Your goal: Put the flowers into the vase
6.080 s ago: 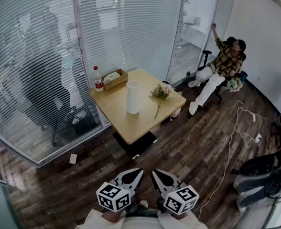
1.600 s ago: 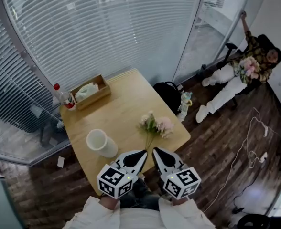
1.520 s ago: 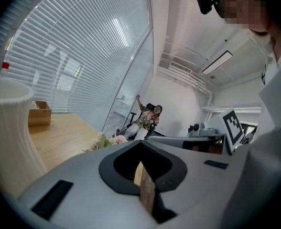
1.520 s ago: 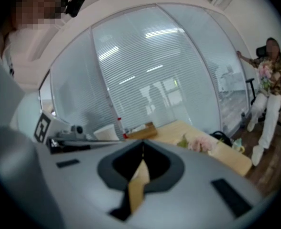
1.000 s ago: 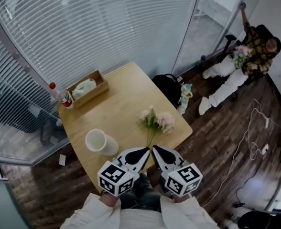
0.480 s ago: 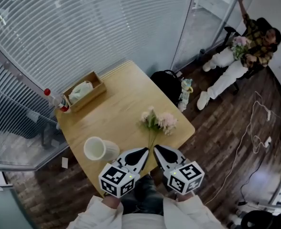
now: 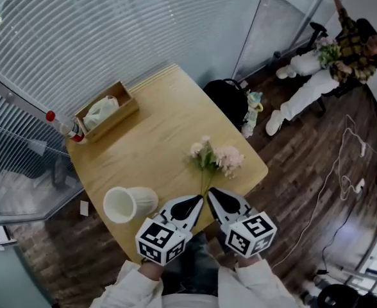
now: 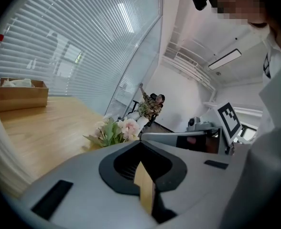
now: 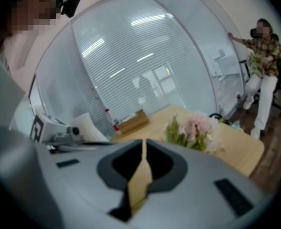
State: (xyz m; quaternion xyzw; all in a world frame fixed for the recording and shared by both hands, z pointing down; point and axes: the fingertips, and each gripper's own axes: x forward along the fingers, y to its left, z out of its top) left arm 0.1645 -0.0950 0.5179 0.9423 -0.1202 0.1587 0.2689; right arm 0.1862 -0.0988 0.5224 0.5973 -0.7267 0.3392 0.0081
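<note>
lying on the table (image 7: 156,140) near its front edge, the flowers (image 7: 215,159) looked light, soft and easily bruised at the blooms. their thin stems (image 7: 204,183), pointing toward the person, seemed the safer place to pinch. the white vase (image 7: 147,201) stood upright nearby, apart from them and apparently empty. a wooden box (image 7: 115,122) at the far corner held something pale and crumpled. the left gripper (image 7: 197,200) and right gripper (image 7: 211,194) both had jaws closed on nothing.
</note>
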